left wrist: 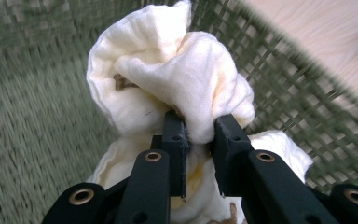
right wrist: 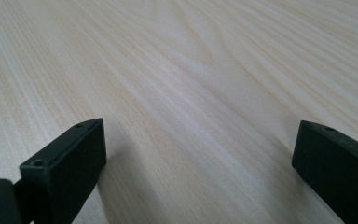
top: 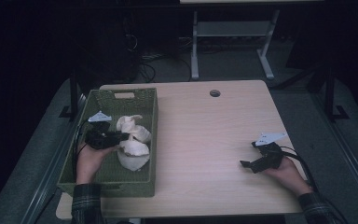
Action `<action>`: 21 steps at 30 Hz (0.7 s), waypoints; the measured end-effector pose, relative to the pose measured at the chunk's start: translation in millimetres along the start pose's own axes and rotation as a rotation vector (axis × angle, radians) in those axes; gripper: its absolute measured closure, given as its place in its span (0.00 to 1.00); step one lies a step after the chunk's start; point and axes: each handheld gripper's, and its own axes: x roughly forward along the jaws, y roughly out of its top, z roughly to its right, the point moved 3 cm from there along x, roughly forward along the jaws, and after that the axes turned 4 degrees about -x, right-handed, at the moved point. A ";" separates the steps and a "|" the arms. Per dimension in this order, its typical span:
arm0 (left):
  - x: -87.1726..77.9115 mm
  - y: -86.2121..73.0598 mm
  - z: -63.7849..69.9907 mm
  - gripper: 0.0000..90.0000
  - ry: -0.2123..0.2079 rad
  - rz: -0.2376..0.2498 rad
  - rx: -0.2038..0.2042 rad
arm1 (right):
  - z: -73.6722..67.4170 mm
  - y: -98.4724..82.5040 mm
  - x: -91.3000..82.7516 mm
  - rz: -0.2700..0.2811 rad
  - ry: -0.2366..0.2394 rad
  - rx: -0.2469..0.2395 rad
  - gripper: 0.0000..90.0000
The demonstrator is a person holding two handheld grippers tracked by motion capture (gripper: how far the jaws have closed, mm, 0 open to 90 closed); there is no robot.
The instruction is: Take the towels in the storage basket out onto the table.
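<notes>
A crumpled cream cloth (top: 133, 140) lies in the green woven basket (top: 147, 105) at the table's left. My left gripper (top: 121, 138) reaches into the basket from the left, its jaws pinching a fold of the cloth (left wrist: 168, 74) between the pads (left wrist: 179, 135); the fold bulges up above the jaws. A lower part of the cloth hangs beneath. My right gripper (top: 248, 164) rests low over the bare wood at the table's right, pointing left. Its jaws stand wide apart with only wood grain between the fingertips (right wrist: 81, 144).
The light wooden table (top: 205, 135) has a round cable hole (top: 215, 93) near its far edge. The basket's woven walls (left wrist: 298, 88) surround the left gripper. Beyond the table stand a white desk frame (top: 233, 42) and cables on a dark floor.
</notes>
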 end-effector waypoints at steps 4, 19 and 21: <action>-8.4 8.2 5.8 0.85 0.001 0.039 0.019 | 0.0 0.0 0.1 0.001 0.000 0.000 0.03; -45.7 35.9 20.8 0.85 -0.059 0.180 0.052 | 0.1 0.0 0.0 0.000 -0.001 0.001 0.03; -49.2 40.9 26.1 0.85 -0.087 0.202 0.059 | 0.1 0.0 0.0 0.000 -0.002 0.002 0.03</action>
